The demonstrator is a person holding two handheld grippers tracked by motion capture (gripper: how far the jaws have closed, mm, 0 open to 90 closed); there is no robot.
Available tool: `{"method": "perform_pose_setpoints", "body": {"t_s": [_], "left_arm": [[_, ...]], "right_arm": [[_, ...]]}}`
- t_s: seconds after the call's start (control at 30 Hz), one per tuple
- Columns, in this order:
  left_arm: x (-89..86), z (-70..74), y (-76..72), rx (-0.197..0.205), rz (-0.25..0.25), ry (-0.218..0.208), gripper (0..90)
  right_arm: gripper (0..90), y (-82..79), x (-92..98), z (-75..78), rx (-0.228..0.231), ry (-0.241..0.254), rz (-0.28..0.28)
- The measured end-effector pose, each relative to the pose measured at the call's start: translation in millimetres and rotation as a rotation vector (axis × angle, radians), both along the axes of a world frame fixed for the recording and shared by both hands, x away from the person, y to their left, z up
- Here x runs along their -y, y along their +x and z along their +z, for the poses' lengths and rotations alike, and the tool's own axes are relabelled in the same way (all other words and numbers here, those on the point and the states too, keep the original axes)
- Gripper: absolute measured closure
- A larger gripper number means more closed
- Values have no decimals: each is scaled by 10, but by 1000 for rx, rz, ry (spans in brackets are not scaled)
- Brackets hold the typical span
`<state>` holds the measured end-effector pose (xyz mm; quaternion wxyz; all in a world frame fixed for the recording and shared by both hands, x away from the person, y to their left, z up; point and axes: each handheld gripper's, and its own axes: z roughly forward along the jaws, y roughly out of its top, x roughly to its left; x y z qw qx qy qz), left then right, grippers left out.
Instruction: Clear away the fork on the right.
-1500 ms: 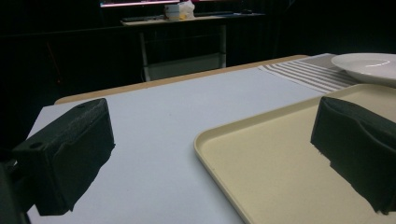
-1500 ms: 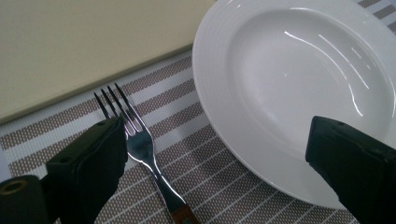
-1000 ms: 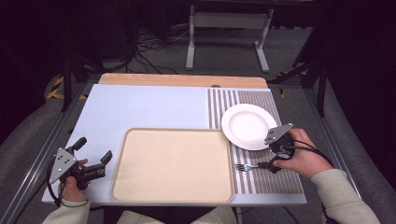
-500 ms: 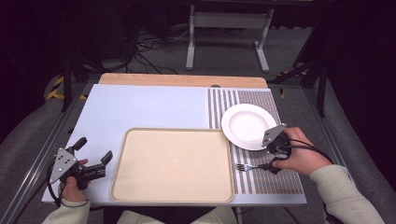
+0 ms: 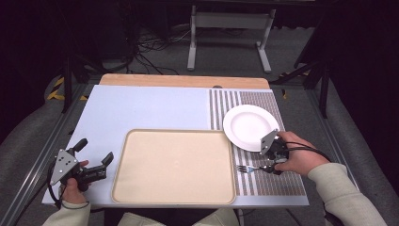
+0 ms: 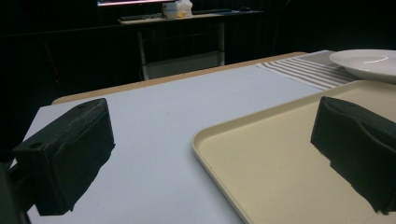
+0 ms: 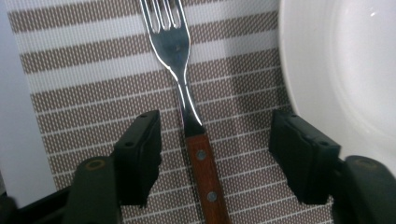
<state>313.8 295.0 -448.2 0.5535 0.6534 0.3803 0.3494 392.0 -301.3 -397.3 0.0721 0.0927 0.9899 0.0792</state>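
Observation:
A fork (image 7: 186, 88) with a wooden handle lies on the striped placemat (image 7: 93, 93), tines pointing away from my right gripper (image 7: 217, 126). Its handle sits between the two jaws, nearer the left one, and neither pad touches it. The jaws have just been closing around the handle. In the high view the fork (image 5: 248, 168) lies just right of the tray, with the right gripper (image 5: 267, 167) over its handle. My left gripper (image 5: 94, 151) rests open at the tray's left side, nothing between its jaws (image 6: 215, 116).
A beige tray (image 5: 174, 133) sits front and centre on the pale blue mat; its rim (image 6: 224, 135) passes between the left jaws. A white plate (image 5: 251, 127) stands on the placemat (image 5: 221, 108) beside the right gripper (image 7: 345, 70).
The right hand has edged a little left and lower over the fork's handle. The left hand and gripper have not moved.

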Motion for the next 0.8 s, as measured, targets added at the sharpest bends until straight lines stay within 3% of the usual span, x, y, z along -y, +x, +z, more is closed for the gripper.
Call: {"method": "perform_pose_setpoints", "body": {"t_s": [0.2, 0.37, 0.6, 0.8], "left_arm": [[-2, -2, 0, -1, 2, 1, 0], [2, -2, 0, -3, -1, 3, 0], [1, -5, 1, -4, 0, 3, 0], [1, -3, -2, -2, 0, 2, 0]], "right_arm": [[517, 11, -26, -64, -28, -111, 68], [611, 29, -41, -93, -51, -172, 122], [763, 36, -59, -155, -89, -207, 173], [773, 29, -88, -156, -92, -230, 184]]}}
